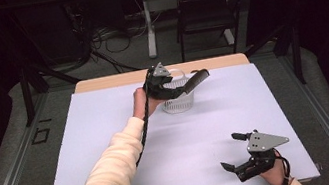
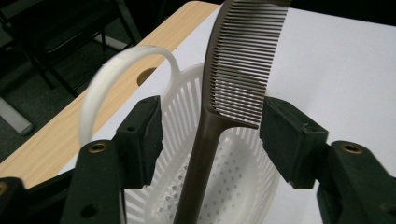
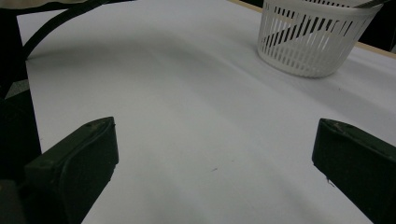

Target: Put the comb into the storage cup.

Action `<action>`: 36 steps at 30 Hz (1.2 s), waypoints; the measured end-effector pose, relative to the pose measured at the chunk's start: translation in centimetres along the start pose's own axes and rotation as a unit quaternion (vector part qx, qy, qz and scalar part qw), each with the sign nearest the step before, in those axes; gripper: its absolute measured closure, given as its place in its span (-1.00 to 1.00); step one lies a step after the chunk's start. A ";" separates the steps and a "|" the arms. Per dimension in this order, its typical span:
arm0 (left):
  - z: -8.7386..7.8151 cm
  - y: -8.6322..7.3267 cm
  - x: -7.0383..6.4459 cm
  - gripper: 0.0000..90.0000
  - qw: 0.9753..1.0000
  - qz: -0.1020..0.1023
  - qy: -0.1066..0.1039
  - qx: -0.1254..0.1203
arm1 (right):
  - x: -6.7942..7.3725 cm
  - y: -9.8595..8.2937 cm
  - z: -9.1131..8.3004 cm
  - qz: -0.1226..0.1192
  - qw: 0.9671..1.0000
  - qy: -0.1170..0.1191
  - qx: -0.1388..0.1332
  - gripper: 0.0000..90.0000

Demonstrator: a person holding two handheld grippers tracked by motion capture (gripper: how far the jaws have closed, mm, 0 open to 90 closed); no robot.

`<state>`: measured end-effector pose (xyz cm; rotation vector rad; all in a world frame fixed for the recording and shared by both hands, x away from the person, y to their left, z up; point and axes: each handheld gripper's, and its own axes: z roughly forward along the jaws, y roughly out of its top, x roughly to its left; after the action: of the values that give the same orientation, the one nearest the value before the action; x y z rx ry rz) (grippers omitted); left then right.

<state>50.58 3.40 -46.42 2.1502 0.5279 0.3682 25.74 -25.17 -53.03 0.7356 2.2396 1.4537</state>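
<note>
Two grippers: left gripper (image 2: 212, 140) released around comb (image 2: 233, 79) over basket (image 2: 187, 93); right gripper (image 3: 215, 168) released, nothing between its jaws.

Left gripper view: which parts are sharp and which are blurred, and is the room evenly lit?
In the left gripper view the comb teeth look sharp, while the basket handle is soft; in the high view the white table is bright and the room behind dark.

Left gripper (image 1: 179, 86): raised at far bench edge, fingers (image 2: 140, 140) apart.
Right gripper (image 1: 233, 152): low, near side, fingers (image 3: 74, 168) spread wide.
</note>
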 end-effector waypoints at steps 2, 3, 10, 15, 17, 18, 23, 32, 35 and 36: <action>-0.5 0.0 0.0 -0.20 1.000 -0.004 -0.001 -0.001 | 0.0 0.0 0.0 0.000 1.000 0.001 0.000 -1.00; -0.7 0.0 0.0 -0.25 1.000 -0.007 0.001 -0.003 | 0.1 0.0 0.0 0.000 1.000 0.001 0.001 -1.00; -2.4 -0.5 0.1 -0.56 1.000 -0.021 0.013 -0.007 | 0.1 0.1 0.1 -0.002 1.000 0.002 0.001 -1.00; -3.6 -1.0 0.3 -0.67 0.999 -0.031 0.020 -0.006 | 0.0 0.1 0.3 -0.002 1.000 0.004 0.003 -1.00; -4.0 -1.2 0.4 -0.72 0.999 -0.034 0.019 0.000 | 0.0 0.2 0.3 -0.003 1.000 0.005 0.003 -1.00; -4.2 -1.3 0.4 -0.77 0.999 -0.033 0.023 0.003 | 0.0 0.2 0.4 -0.003 1.000 0.005 0.003 -1.00; -5.1 -1.9 0.5 -0.90 0.999 -0.037 0.026 0.010 | 0.0 0.2 0.4 -0.004 1.000 0.007 0.002 -1.00; -7.0 -3.3 0.7 -1.00 0.998 -0.049 0.036 0.014 | 0.0 0.3 0.5 -0.004 1.000 0.007 0.004 -1.00; -7.6 -3.8 0.7 -1.00 0.998 -0.051 0.037 0.014 | 0.0 0.2 0.6 -0.003 1.000 0.007 0.002 -1.00; -7.8 -3.9 0.7 -1.00 0.998 -0.051 0.038 0.014 | 0.0 0.2 0.5 -0.003 1.000 0.007 0.002 -1.00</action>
<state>46.80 11.16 -45.04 2.1335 0.6873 0.3884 26.11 -24.71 -53.04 0.7216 2.2535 1.4564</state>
